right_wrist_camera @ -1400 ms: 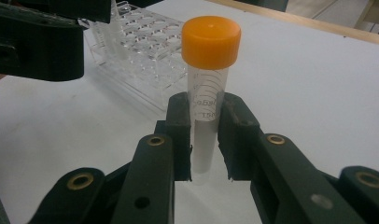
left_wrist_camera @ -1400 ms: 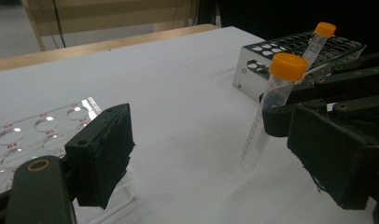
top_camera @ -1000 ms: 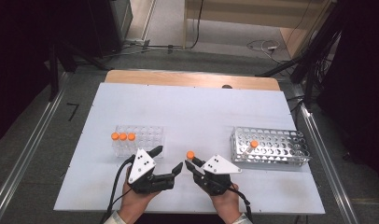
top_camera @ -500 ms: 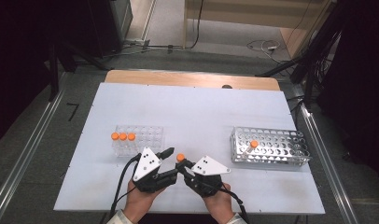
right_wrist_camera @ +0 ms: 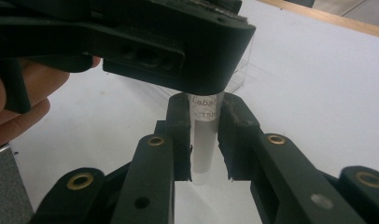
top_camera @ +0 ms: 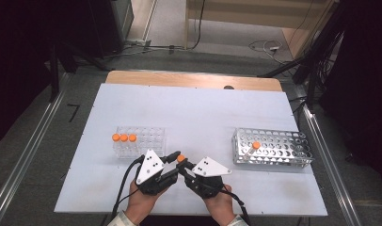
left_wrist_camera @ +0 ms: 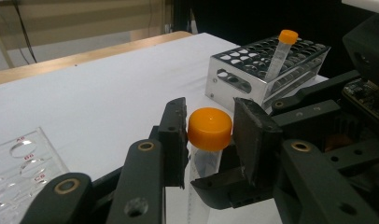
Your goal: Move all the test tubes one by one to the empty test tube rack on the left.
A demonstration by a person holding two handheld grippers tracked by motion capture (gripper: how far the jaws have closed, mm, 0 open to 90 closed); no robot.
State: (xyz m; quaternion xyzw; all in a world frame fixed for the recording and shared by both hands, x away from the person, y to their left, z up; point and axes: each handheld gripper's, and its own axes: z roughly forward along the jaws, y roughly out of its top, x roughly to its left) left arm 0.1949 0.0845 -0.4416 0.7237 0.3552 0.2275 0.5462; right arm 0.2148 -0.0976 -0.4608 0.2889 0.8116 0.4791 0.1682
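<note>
A lab: tube racks (top_camera: 273,148) with capped sample tubes (top_camera: 124,138) on a white bench (top_camera: 194,108), cables around.

Black two-jaw left gripper (top_camera: 172,159) and right gripper (top_camera: 185,166), brass pivot pins, white three-cornered plates, black cables, pale cuffs

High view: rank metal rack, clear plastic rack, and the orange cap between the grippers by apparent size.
1. Metal rack, largest.
2. Clear plastic rack, clearly smaller.
3. Orange cap, tiny by comparison.
All sit at similar depth, so the ranking looks safe.

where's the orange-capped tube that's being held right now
In the high view, the tube is near the front edge of the table, between the clear rack and the metal rack.
</note>
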